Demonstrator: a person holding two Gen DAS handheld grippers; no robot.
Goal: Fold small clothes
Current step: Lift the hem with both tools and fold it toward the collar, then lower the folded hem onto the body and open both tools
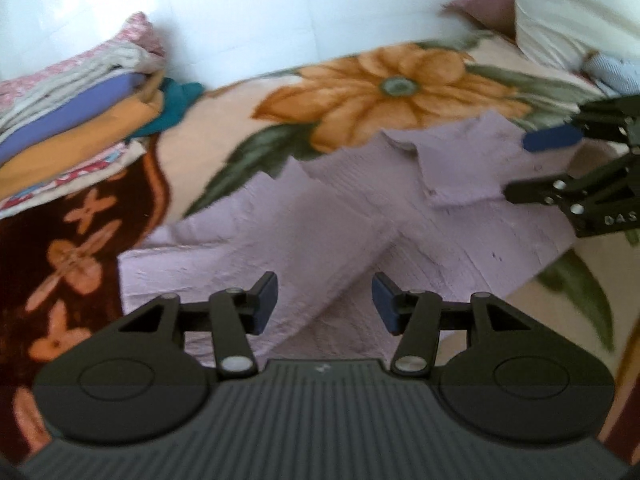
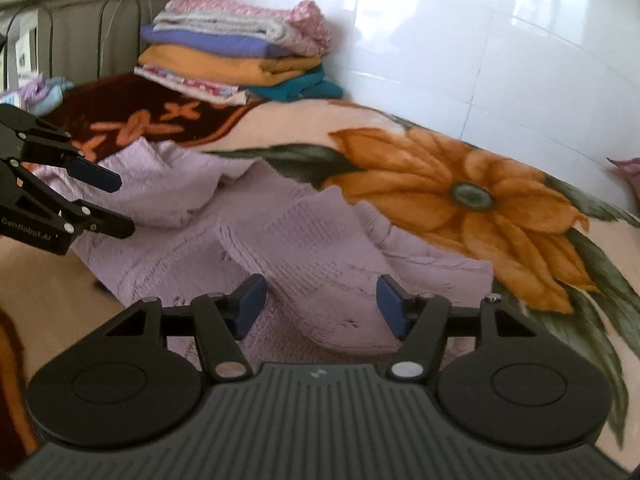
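My left gripper (image 1: 324,306) hangs over the near part of a pale lilac, waffle-textured knitted garment (image 1: 304,236) spread on a peach plush blanket with a big orange flower and green leaves (image 1: 384,84); its two blue-padded fingers stand apart with nothing between them but the cloth lying below, not pinched. My right gripper (image 2: 322,306) is likewise spread, its blue pads clear of the fabric, hovering over a folded-over flap of the same lilac garment (image 2: 304,236). From the left wrist view I see my right gripper (image 1: 520,168) coming in from the right edge over the garment's collar area, its fingers parted, one blue pad showing. From the right wrist view my left gripper (image 2: 116,204) enters from the left edge above the bunched, rumpled part of the garment, jaws also parted. The garment lies partly folded, with creases and one layer turned over another, in the middle of the blanket. Beyond it, against the white tiled wall (image 2: 480,40), sits a stack of folded clothes in pink, purple, orange and teal (image 2: 236,56), well apart from the lilac piece. A white pillow (image 1: 572,8) rests at the far right corner.
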